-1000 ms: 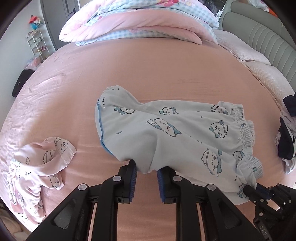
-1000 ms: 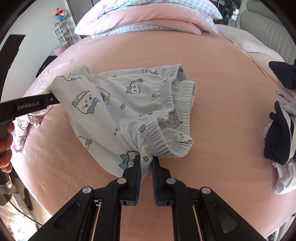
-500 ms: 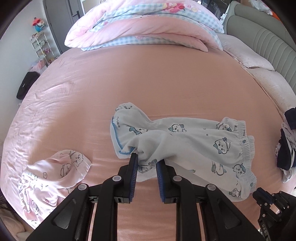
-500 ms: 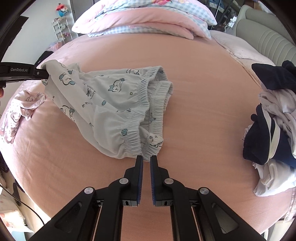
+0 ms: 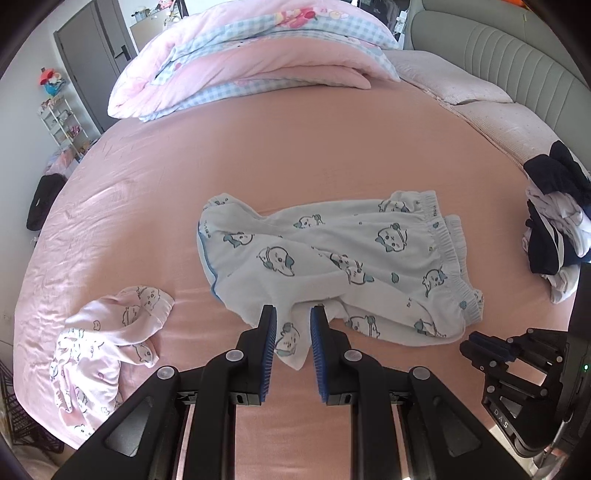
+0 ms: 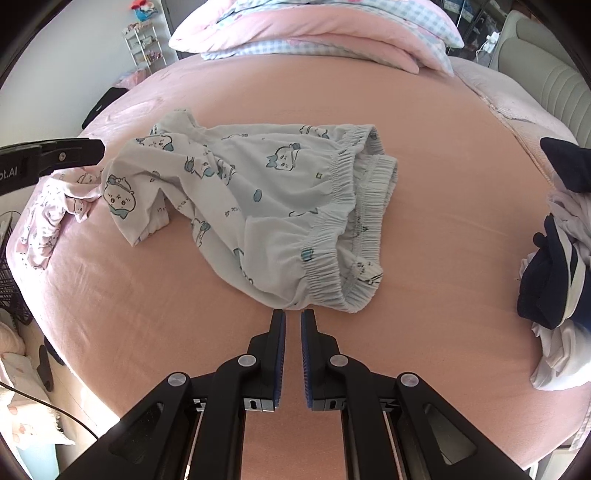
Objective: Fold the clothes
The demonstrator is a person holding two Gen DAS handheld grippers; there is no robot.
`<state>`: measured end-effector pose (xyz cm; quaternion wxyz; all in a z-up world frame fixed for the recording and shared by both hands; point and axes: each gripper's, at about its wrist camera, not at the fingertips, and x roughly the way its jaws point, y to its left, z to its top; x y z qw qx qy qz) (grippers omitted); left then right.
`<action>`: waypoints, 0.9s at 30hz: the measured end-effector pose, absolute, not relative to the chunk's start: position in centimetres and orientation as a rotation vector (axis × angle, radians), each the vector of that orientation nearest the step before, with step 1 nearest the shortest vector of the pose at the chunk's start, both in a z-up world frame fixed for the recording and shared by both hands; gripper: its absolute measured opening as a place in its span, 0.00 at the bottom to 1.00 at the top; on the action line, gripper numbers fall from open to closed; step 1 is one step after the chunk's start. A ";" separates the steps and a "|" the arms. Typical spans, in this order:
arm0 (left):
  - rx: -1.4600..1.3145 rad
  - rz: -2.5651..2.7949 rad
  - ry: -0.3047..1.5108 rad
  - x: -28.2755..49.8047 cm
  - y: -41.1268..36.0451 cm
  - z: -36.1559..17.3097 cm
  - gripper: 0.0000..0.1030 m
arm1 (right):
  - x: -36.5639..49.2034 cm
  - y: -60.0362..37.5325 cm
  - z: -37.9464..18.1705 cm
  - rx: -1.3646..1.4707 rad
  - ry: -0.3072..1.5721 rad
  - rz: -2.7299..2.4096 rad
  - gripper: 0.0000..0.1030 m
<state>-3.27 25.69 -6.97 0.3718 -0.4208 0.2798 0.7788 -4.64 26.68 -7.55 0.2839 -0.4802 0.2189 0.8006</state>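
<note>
Left gripper (image 5: 293, 317), lower centre of the left wrist view: jaws narrowly apart, a corner of the pale blue printed shorts (image 5: 332, 258) between the pads; whether they press it, cannot tell. Shorts lie crumpled mid-frame on the pink bed sheet (image 5: 295, 155).

Right gripper (image 6: 292, 319), lower centre of its view: jaws nearly together, nothing between them, tips just below the shorts' elastic waistband (image 6: 332, 229).

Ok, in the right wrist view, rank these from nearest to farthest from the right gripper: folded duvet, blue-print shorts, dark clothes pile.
1. blue-print shorts: waistband just ahead of the right gripper.
2. dark clothes pile: far right edge of the bed.
3. folded duvet: far end of the bed, top.
</note>
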 end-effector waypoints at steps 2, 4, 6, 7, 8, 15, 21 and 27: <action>-1.098 2.001 0.731 -3.5 25.2 -7.7 0.16 | -4.4 26.6 -8.0 -1.296 0.602 2.131 0.07; -1.122 2.006 0.733 -3.9 24.7 -8.6 0.16 | -4.3 26.9 -8.4 -1.305 0.610 2.125 0.07; -1.162 1.982 0.711 -4.4 24.2 -9.7 0.17 | -4.1 27.1 -8.7 -1.309 0.612 2.124 0.07; -1.187 1.962 0.696 -4.5 24.0 -10.2 0.17 | -4.0 27.2 -8.8 -1.305 0.613 2.122 0.11; -1.209 1.948 0.686 -4.6 23.8 -10.8 0.17 | -3.9 27.2 -8.9 -1.300 0.614 2.119 0.17; -1.264 1.924 0.667 -4.4 23.3 -13.6 0.75 | -3.4 28.2 -9.1 -1.254 0.637 2.143 0.56; -1.212 1.965 0.798 -3.7 24.1 -15.3 0.75 | -4.3 27.5 -9.1 -1.263 0.516 2.126 0.56; -1.204 1.950 0.861 -3.1 24.8 -17.2 0.75 | -4.9 25.9 -9.4 -1.272 0.211 2.103 0.56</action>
